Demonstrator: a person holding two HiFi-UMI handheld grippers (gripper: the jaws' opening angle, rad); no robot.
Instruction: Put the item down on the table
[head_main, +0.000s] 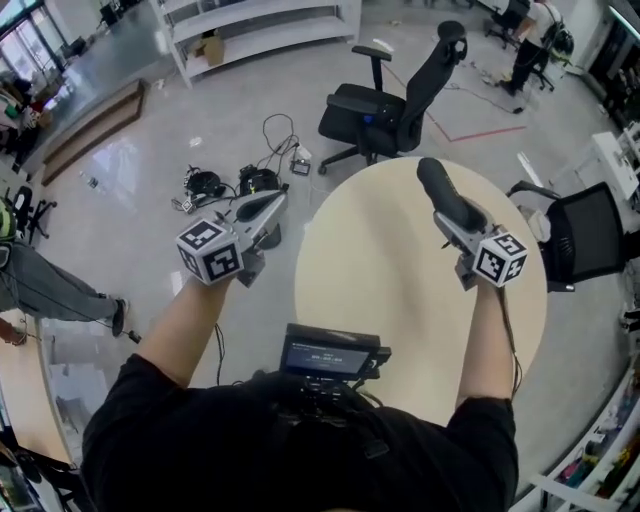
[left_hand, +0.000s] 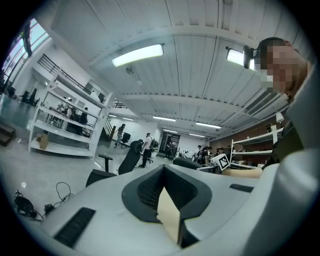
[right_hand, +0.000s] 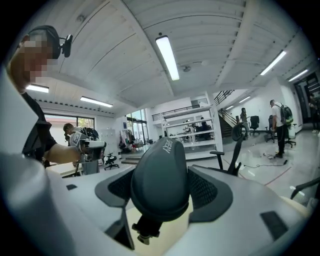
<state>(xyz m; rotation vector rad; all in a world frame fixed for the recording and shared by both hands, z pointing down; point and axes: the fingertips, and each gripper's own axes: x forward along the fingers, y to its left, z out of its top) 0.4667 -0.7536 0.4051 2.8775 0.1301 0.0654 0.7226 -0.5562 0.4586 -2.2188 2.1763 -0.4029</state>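
Right gripper view: right claw (right_hand: 161, 196) pinches a dark rounded item (right_hand: 160, 172); left claw (left_hand: 164, 184) is pressed together.

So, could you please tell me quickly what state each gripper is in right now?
Left gripper: shut, nothing between its jaws.
Right gripper: shut on the dark grey item, over the table.

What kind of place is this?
Probably an open-plan office or lab workspace: a black office chair, white shelving and loose cables on a polished floor beside a round table.
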